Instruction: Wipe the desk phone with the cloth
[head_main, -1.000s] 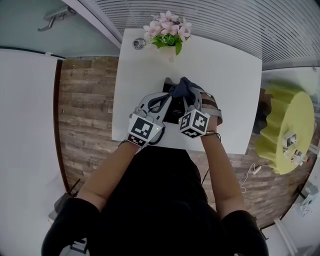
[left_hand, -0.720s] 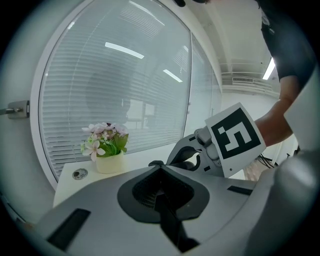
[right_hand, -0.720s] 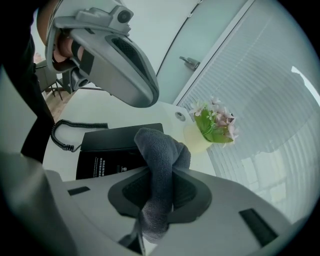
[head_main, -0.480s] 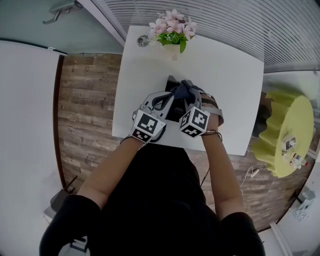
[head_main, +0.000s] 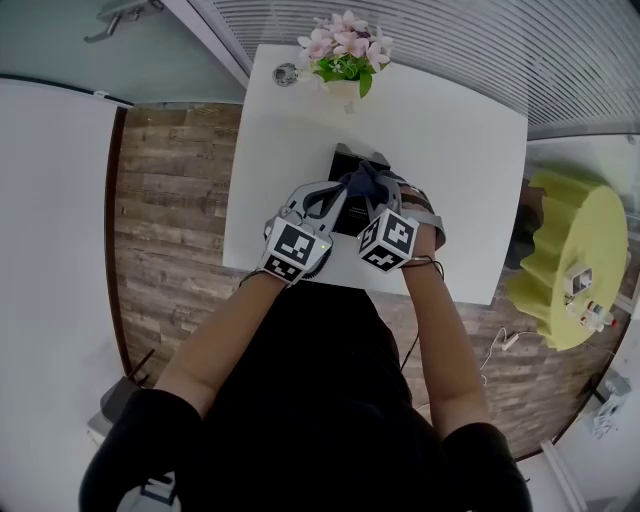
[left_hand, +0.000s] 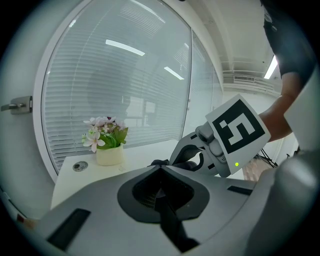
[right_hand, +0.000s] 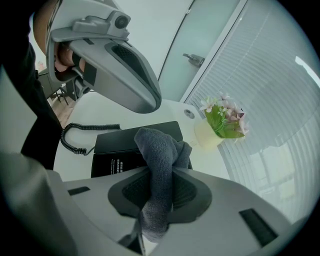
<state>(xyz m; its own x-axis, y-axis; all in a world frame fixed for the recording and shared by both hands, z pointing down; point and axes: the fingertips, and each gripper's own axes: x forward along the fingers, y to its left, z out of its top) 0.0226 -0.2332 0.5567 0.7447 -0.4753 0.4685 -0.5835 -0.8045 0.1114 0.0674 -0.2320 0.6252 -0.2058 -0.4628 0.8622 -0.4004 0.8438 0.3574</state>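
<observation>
A black desk phone (head_main: 347, 213) lies on the white table (head_main: 450, 150); its flat body (right_hand: 122, 150) and coiled cord (right_hand: 82, 135) show in the right gripper view. My right gripper (head_main: 377, 197) (right_hand: 160, 195) is shut on a dark grey cloth (head_main: 365, 181) (right_hand: 161, 155), which hangs bunched over the phone. Just left of it, my left gripper (head_main: 332, 200) (left_hand: 160, 192) hovers over the phone's left side. It tilts upward, its jaws closed together with nothing seen between them. I cannot tell where the handset is.
A cream pot of pink flowers (head_main: 344, 60) (left_hand: 107, 145) stands at the table's far edge, with a small round metal fitting (head_main: 285, 73) beside it. A blind-covered glass wall and a door handle (right_hand: 194, 59) lie behind. A yellow stool (head_main: 570, 260) is on the right; wood floor surrounds the table.
Both grippers and the cloth stay over the phone, shifted only slightly. The head camera has drifted a little, so the table sits a bit higher in view.
</observation>
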